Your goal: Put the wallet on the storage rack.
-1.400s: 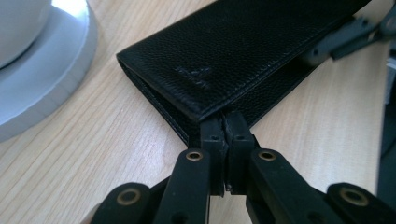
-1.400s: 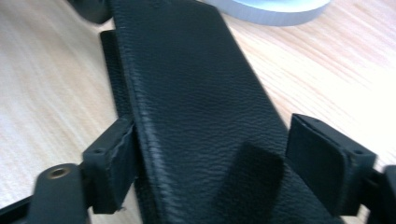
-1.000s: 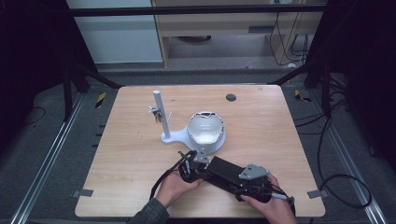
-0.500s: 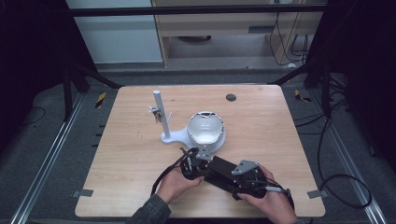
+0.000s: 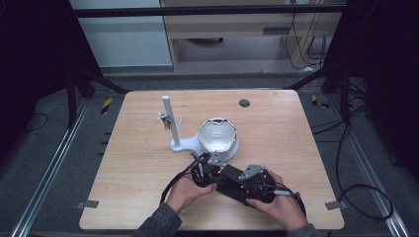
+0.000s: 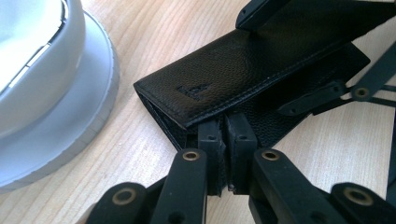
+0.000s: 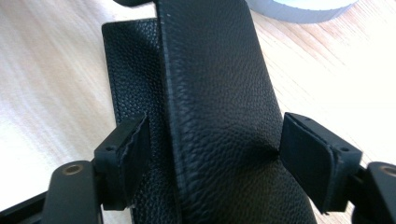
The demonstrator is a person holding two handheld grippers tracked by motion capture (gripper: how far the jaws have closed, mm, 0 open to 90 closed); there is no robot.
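A black leather case (image 5: 228, 177) lies near the table's front edge, just in front of the white bowl (image 5: 217, 136). My left gripper (image 5: 201, 167) comes at it from the left. In the left gripper view its jaws (image 6: 226, 125) are pinched together on the edge of the case (image 6: 219, 79), under the top flap. My right gripper (image 5: 236, 178) reaches in from the right. In the right gripper view it (image 7: 215, 154) straddles the case's upper flap (image 7: 219, 93); the right pad (image 7: 313, 158) dents the leather, and the left pad (image 7: 128, 156) rests against the lower flap.
The bowl sits on a white base (image 6: 70, 116) with an upright post (image 5: 168, 116), from which a small bunch of keys (image 5: 164, 120) hangs. A dark round hole (image 5: 244, 103) marks the far side of the wooden table (image 5: 123, 163). Cables trail toward the front edge.
Both hands and the case have shifted a little left and toward the bowl. The right gripper moved most. Both grips look unchanged.
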